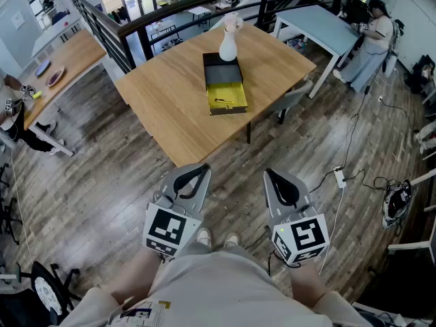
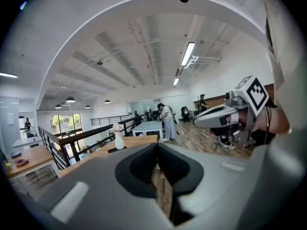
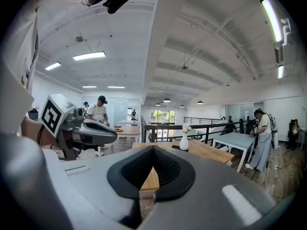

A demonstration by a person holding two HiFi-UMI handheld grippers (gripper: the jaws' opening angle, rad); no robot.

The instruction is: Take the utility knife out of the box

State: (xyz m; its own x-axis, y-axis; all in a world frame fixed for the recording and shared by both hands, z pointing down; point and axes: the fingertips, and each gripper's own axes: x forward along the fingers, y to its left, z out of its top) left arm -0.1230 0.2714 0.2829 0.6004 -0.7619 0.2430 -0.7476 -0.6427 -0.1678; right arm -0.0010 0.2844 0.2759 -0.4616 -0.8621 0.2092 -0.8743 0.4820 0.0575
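A black box (image 1: 220,69) lies on the wooden table (image 1: 163,101), far ahead of me. Its yellow drawer (image 1: 228,92) is pulled out toward me, and a small dark utility knife (image 1: 221,101) lies in it. My left gripper (image 1: 197,172) and right gripper (image 1: 274,177) hang side by side close to my body, over the floor and well short of the table. Both are shut with nothing in them. In the left gripper view the left gripper (image 2: 157,147) is closed, with the right gripper (image 2: 211,119) beside it. The right gripper view shows the right gripper (image 3: 152,150) closed too.
A white vase (image 1: 228,45) stands at the box's far end. A grey chair (image 1: 294,97) is tucked at the table's right side. A black railing (image 1: 136,27) runs behind the table. A person (image 1: 371,43) stands by a blue table at the far right. Cables (image 1: 340,177) lie on the floor.
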